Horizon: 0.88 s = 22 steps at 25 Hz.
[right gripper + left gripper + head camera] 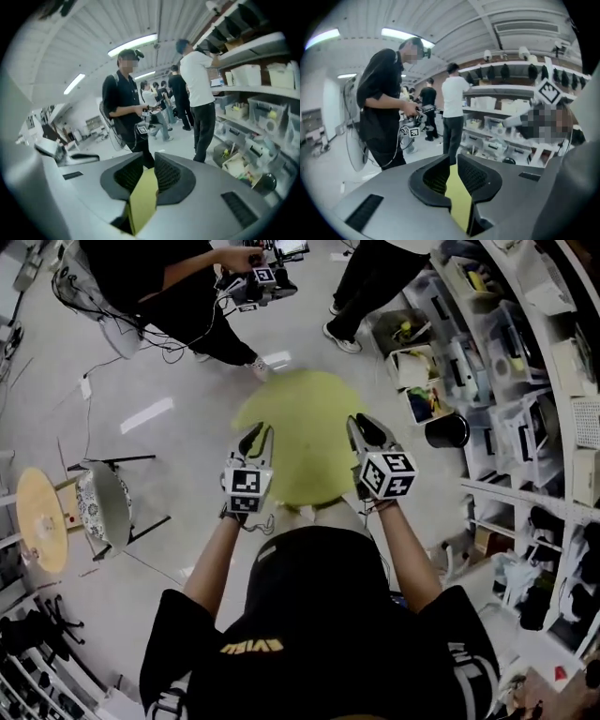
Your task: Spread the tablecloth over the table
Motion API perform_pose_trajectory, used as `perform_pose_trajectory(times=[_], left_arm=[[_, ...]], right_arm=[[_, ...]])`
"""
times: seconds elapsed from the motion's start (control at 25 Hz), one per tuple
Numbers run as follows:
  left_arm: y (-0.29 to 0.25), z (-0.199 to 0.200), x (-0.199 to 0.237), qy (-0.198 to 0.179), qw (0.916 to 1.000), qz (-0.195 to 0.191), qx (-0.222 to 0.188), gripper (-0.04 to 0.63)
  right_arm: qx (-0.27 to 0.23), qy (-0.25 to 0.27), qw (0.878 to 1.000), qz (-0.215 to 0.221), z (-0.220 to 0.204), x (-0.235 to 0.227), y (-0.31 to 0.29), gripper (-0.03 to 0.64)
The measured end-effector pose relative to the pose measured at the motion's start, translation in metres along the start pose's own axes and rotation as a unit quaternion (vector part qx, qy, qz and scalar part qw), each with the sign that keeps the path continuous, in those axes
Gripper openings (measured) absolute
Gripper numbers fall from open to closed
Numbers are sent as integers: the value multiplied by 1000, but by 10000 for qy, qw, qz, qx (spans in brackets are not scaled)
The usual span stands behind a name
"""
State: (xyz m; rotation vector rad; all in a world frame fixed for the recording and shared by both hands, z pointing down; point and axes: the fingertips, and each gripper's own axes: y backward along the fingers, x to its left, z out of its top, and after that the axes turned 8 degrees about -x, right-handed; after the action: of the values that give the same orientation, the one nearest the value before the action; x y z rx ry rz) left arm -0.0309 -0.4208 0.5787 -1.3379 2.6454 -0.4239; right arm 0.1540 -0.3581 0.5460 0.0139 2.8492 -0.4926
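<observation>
Tablecloth point(302, 442) (yellow) sits pinched inside left claw point(259, 433) and right claw point(367, 425).

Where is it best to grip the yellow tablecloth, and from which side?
Grip the tablecloth at its near edge, at two points apart, from the person's side: thin cloth enters the jaws edge-on. The left gripper and right gripper hold it so.

No words or numbers can be read.
- Yellow lettering point(251, 646) across the near person's black shirt: upside down, can't be made out.
- Black-and-white square code markers, no text: one on the left cube point(246, 487), one on the right cube point(388, 474), one on the device point(263, 276) held by the far person.
- Shelf bins point(525, 381), right: any labels too small to read.
</observation>
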Motion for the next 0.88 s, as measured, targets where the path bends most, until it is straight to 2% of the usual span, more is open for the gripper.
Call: perform_pose_trajectory(times=[0.08,0.12,0.28,0.4,0.52,0.68,0.8,0.88], left_arm=[[6,-1,-12,-645,9974,-335,-3,25],[11,1,-18,-794,9957,-464,-74,17],[33,22,-47,-570,9951,-697,-410,15],[65,37,-80,-277,9966,-456,-633,15],[90,49,-116,-30,9951,-115,-978,15],[125,49,-157,282,9920,301,-1189,15],[146,48,-188,346,9887,624,-1317,15],[161,43,-214,342,9886,683,-1297,15]], right_arm=[[-370,-406,9985,11,8,25,24,2],[-518,-422,9978,34,13,34,35,2],[-908,152,9957,53,28,55,76,2],[-967,481,9941,100,26,62,112,2],[-1022,550,9931,149,21,56,146,2],[-999,654,9923,323,5,50,194,2],[-1004,638,9920,428,-11,36,232,2],[-959,494,9929,491,-29,29,257,2]])
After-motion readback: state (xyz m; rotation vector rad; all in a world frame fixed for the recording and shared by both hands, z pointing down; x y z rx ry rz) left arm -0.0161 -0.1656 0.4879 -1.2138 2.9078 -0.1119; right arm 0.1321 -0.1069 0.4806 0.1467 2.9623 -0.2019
